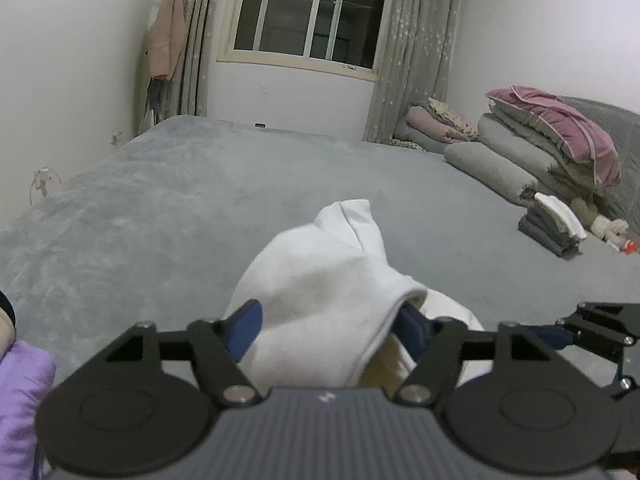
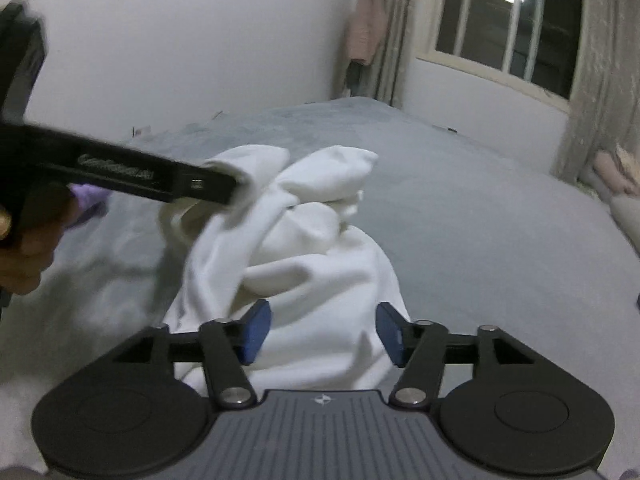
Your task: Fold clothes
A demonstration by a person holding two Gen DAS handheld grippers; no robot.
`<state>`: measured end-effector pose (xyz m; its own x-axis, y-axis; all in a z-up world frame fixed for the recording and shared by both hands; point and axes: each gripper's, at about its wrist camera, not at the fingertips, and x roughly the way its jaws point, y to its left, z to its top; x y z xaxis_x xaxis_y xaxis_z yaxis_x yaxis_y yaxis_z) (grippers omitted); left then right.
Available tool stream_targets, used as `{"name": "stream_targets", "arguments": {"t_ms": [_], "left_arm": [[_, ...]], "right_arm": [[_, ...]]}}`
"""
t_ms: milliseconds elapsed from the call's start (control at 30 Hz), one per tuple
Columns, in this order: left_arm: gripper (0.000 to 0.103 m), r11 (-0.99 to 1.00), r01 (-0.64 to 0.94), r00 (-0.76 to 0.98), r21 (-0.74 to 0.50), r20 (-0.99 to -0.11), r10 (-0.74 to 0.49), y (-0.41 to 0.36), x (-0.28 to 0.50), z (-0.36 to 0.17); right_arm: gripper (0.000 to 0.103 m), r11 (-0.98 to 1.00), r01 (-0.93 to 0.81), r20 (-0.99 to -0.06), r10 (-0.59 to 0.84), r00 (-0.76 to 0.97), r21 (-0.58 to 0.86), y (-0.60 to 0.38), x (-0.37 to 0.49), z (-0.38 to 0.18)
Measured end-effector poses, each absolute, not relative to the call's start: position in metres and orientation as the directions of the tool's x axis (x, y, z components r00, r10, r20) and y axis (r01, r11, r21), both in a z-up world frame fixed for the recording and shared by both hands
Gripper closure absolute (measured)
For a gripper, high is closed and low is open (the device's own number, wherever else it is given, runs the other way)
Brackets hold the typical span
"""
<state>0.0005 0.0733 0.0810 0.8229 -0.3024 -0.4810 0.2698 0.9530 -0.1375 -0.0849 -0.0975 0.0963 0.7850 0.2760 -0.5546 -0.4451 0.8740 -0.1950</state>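
Observation:
A crumpled white garment (image 1: pixel 320 292) lies heaped on the grey bed (image 1: pixel 168 208). My left gripper (image 1: pixel 329 331) is open wide, with a fold of the garment bunched between its blue pads and draped over the right-hand pad (image 1: pixel 414 330). In the right wrist view the same garment (image 2: pixel 320 264) lies under and ahead of my right gripper (image 2: pixel 322 333), which is open with cloth between its pads but no grip. The left gripper (image 2: pixel 234 188) reaches in from the left, its tip at a rolled edge of the garment. The right gripper (image 1: pixel 560 334) shows at the right edge of the left wrist view.
A short stack of folded grey and white clothes (image 1: pixel 554 228) sits at the right of the bed, beside piled quilts and pillows (image 1: pixel 540 148). A purple cloth (image 1: pixel 20 400) lies at the near left. A hand (image 2: pixel 24 248) holds the left gripper. Window and curtains stand behind the bed.

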Motion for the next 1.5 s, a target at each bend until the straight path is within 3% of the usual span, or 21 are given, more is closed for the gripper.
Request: {"name": "stream_targets", "arguments": {"t_ms": [167, 233, 300, 367, 467, 567, 667, 733, 833, 867, 900, 933, 1033, 1067, 1100, 1167, 1300, 1433, 1500], "left_arm": [[0.031, 0.958, 0.245, 0.829, -0.148, -0.48, -0.286, 0.066, 0.003, 0.073], [0.043, 0.954, 0.254, 0.83, -0.158, -0.472, -0.298, 0.06, 0.002, 0.072], [0.073, 0.949, 0.267, 0.828, -0.167, -0.464, -0.315, 0.053, 0.002, 0.073], [0.083, 0.944, 0.27, 0.829, -0.188, -0.453, -0.327, 0.052, 0.001, 0.076], [0.087, 0.91, 0.275, 0.819, -0.311, -0.42, -0.391, 0.059, 0.0, 0.087], [0.087, 0.833, 0.328, 0.812, -0.445, -0.318, -0.489, 0.073, -0.011, 0.112], [0.087, 0.786, 0.409, 0.814, -0.464, -0.203, -0.544, 0.077, -0.03, 0.138], [0.087, 0.773, 0.434, 0.806, -0.462, -0.184, -0.562, 0.078, -0.036, 0.144], [0.086, 0.771, 0.446, 0.795, -0.454, -0.195, -0.574, 0.08, -0.037, 0.142], [0.086, 0.771, 0.439, 0.792, -0.462, -0.206, -0.574, 0.082, -0.035, 0.139], [0.086, 0.769, 0.431, 0.788, -0.472, -0.218, -0.576, 0.085, -0.031, 0.135], [0.085, 0.767, 0.421, 0.788, -0.483, -0.224, -0.574, 0.089, -0.029, 0.134], [0.081, 0.762, 0.39, 0.79, -0.517, -0.236, -0.565, 0.103, -0.024, 0.132], [0.073, 0.767, 0.377, 0.795, -0.52, -0.243, -0.555, 0.107, -0.023, 0.132], [0.063, 0.772, 0.367, 0.797, -0.52, -0.253, -0.549, 0.11, -0.023, 0.129], [0.056, 0.792, 0.348, 0.803, -0.502, -0.277, -0.528, 0.113, -0.021, 0.127], [0.032, 0.832, 0.315, 0.807, -0.457, -0.332, -0.488, 0.117, -0.011, 0.121], [0.019, 0.874, 0.281, 0.804, -0.397, -0.4, -0.441, 0.109, -0.001, 0.112], [0.007, 0.883, 0.268, 0.789, -0.384, -0.438, -0.43, 0.103, 0.002, 0.104]], "right_arm": [[0.037, 0.874, -0.403, -0.559, 0.198, 0.805, -0.272, -0.091, -0.079, 0.087], [0.035, 0.878, -0.394, -0.555, 0.192, 0.81, -0.272, -0.093, -0.078, 0.086], [0.034, 0.884, -0.394, -0.553, 0.204, 0.808, -0.251, -0.093, -0.079, 0.088], [0.033, 0.886, -0.404, -0.549, 0.225, 0.805, -0.228, -0.094, -0.081, 0.092], [0.033, 0.887, -0.422, -0.544, 0.262, 0.797, -0.191, -0.096, -0.082, 0.096], [0.033, 0.889, -0.441, -0.535, 0.315, 0.784, -0.124, -0.1, -0.082, 0.101], [0.03, 0.877, -0.478, -0.506, 0.394, 0.767, -0.041, -0.102, -0.082, 0.109], [0.021, 0.857, -0.516, -0.483, 0.456, 0.747, 0.011, -0.103, -0.083, 0.112], [0.019, 0.831, -0.555, -0.469, 0.5, 0.728, 0.025, -0.095, -0.086, 0.11], [0.021, 0.825, -0.565, -0.464, 0.506, 0.727, 0.015, -0.091, -0.086, 0.107], [0.034, 0.819, -0.574, -0.461, 0.511, 0.725, 0.006, -0.088, -0.087, 0.106], [0.057, 0.814, -0.581, -0.459, 0.517, 0.723, 0.002, -0.086, -0.086, 0.105], [0.089, 0.84, -0.542, -0.456, 0.49, 0.743, 0.02, -0.087, -0.082, 0.104], [0.092, 0.857, -0.514, -0.454, 0.465, 0.76, 0.016, -0.089, -0.08, 0.104], [0.094, 0.875, -0.485, -0.451, 0.437, 0.779, 0.01, -0.091, -0.078, 0.105], [0.097, 0.906, -0.423, -0.448, 0.381, 0.809, 0.006, -0.098, -0.072, 0.107], [0.099, 0.962, -0.274, -0.454, 0.245, 0.857, 0.002, -0.12, -0.061, 0.111], [0.099, 0.98, -0.197, -0.475, 0.183, 0.861, 0.021, -0.14, -0.052, 0.112], [0.099, 0.98, -0.199, -0.49, 0.181, 0.853, 0.015, -0.143, -0.051, 0.111]]}}
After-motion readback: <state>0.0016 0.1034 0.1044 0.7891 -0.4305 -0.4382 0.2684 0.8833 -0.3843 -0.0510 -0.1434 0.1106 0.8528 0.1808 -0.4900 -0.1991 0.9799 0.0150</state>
